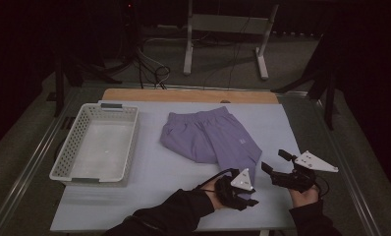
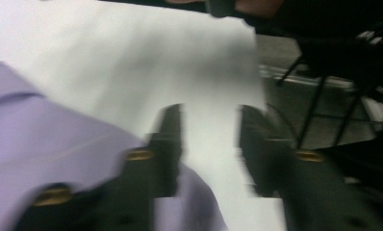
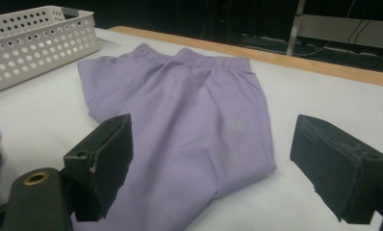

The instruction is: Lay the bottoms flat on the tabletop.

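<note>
Your left gripper [image 1: 252, 200], jaws apart, sits at the purple pants' [image 1: 210, 135] near leg end; right gripper [image 1: 274, 163], open too, waits beside

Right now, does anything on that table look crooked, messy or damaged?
Only the purple trousers: they lie at a slant across the table, folded over with one part sticking out to the side toward the white basket, which sits straight. Nothing looks spilled or torn.

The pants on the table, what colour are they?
The pants are light purple, plain all over. The right gripper view shows them best.
</note>
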Demonstrator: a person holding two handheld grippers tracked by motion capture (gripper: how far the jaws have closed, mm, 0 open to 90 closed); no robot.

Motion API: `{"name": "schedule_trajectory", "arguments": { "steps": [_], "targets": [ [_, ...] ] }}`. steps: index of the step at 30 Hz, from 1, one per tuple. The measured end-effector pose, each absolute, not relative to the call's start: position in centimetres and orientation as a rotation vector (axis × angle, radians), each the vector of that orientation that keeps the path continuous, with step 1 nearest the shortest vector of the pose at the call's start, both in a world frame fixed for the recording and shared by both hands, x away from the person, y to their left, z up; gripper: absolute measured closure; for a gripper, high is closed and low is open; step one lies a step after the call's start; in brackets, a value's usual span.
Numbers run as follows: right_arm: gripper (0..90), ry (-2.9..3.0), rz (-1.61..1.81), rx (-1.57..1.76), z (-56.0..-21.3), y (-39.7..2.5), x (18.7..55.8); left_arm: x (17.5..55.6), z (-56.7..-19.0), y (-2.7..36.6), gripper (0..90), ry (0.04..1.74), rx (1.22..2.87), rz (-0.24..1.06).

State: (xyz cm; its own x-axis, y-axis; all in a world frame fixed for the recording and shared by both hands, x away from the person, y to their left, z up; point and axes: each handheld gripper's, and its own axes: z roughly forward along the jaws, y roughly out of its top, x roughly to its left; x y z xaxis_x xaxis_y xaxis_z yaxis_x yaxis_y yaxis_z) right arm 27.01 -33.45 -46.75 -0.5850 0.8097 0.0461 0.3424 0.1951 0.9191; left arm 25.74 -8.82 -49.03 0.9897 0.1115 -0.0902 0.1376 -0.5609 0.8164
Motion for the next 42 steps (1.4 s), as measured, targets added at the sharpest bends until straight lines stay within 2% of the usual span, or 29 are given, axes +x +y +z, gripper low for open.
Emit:
{"name": "schedule_trajectory", "arguments": {
  "steps": [1,2,6,8,12,16,21,26,31,34,37,39,40,42],
  "targets": [
    [14.8,2.022,1.375,1.074,-46.7,-33.4,27.0,26.0,-49.2,-8.1,38.9,0.200,2.160,-0.023],
    [14.8,2.022,1.375,1.074,-46.7,-33.4,27.0,26.0,-49.2,-8.1,36.5,0.200,2.160,-0.023],
    [14.8,2.041,1.361,1.063,-47.0,-33.0,27.0,27.0,-49.2,-6.0,15.6,0.284,2.129,-0.018],
    [14.8,2.045,1.370,1.057,-47.0,-32.9,27.0,27.4,-49.2,-4.7,9.1,0.302,2.122,-0.004],
    [14.6,2.058,1.363,1.039,-47.1,-32.5,27.0,28.1,-48.8,-2.0,3.0,0.353,2.071,0.031],
    [14.1,2.086,1.364,1.010,-47.4,-31.8,26.9,28.1,-48.5,1.6,3.1,0.413,2.004,0.090],
    [13.9,2.108,1.357,0.986,-47.5,-31.1,26.9,27.5,-48.7,4.4,2.3,0.451,1.988,0.155],
    [13.9,2.142,1.359,0.936,-47.6,-29.9,26.9,26.7,-49.9,7.2,2.2,0.518,1.980,0.169],
    [13.9,2.154,1.353,0.924,-47.8,-29.7,26.9,27.1,-51.4,8.3,4.3,0.567,1.981,0.213],
    [14.0,2.160,1.362,0.932,-48.0,-29.7,26.9,28.3,-52.3,8.3,5.0,0.631,2.059,0.190],
    [14.0,2.167,1.351,0.929,-48.2,-29.6,26.9,29.6,-52.9,8.0,5.7,0.665,2.111,0.224],
    [14.0,2.174,1.348,0.926,-48.3,-29.6,26.9,30.2,-53.2,7.7,10.3,0.665,2.127,0.238],
    [14.1,2.186,1.336,0.920,-48.4,-29.6,26.9,30.9,-53.3,7.2,15.8,0.681,2.134,0.241],
    [14.2,2.183,1.339,0.919,-48.4,-29.6,26.9,31.5,-53.5,6.6,16.6,0.672,2.167,0.253]
  ]
}}
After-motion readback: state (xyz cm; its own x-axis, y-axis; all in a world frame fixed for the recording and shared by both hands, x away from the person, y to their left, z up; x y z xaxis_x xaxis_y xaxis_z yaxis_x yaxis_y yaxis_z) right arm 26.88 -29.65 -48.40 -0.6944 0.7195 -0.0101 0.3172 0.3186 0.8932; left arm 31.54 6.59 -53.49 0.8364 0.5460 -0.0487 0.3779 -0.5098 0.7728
